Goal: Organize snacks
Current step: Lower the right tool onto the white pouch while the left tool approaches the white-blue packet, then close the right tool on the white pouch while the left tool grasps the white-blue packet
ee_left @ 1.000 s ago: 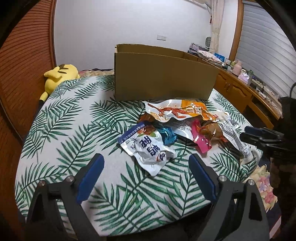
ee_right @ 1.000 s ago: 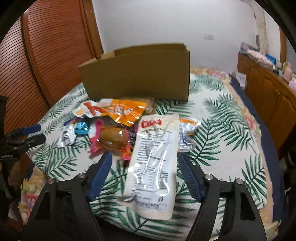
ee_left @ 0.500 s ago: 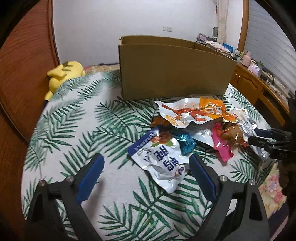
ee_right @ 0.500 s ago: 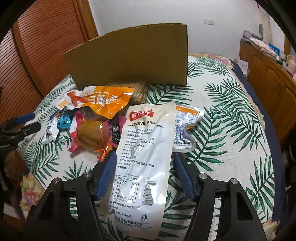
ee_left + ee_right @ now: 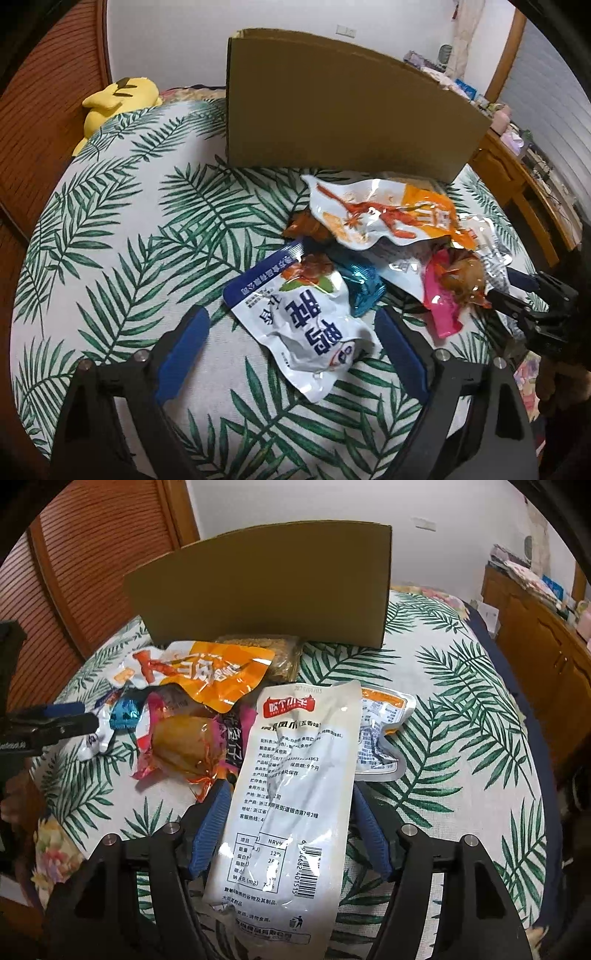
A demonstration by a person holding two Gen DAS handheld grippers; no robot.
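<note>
Left gripper [image 5: 291,332] stands wide, its two blue pads on either side of the white-and-blue packet [image 5: 301,317], which lies flat on the leaf-print bed cover [image 5: 122,229] directly ahead and slightly below; the pads do not press on it, and the jaws have just been closing a little with that packet between them. Its long axis runs on a slant from the blue-banded end up and to the left down to the crumpled end near the right pad, so I judge that a straight closing would catch it across its shorter width. Right gripper [image 5: 286,834] is at a middling width, its jaws having just opened slightly, and the long white pouch [image 5: 295,797] lies between the pads with its long axis pointing away along the fingers towards the cardboard box [image 5: 266,587]; whether the pads actually press on its edges I cannot tell. Each hand is nearest to its own item: the left to the packet at the left edge of the snack pile, the right to the pouch at the right edge. Between them lie the orange-and-white bag [image 5: 384,218], a teal wrapped sweet [image 5: 360,286] and a pink-wrapped snack [image 5: 181,746]. The box stands upright just behind the pile, so either item would have to travel forward and up over its near wall.
</note>
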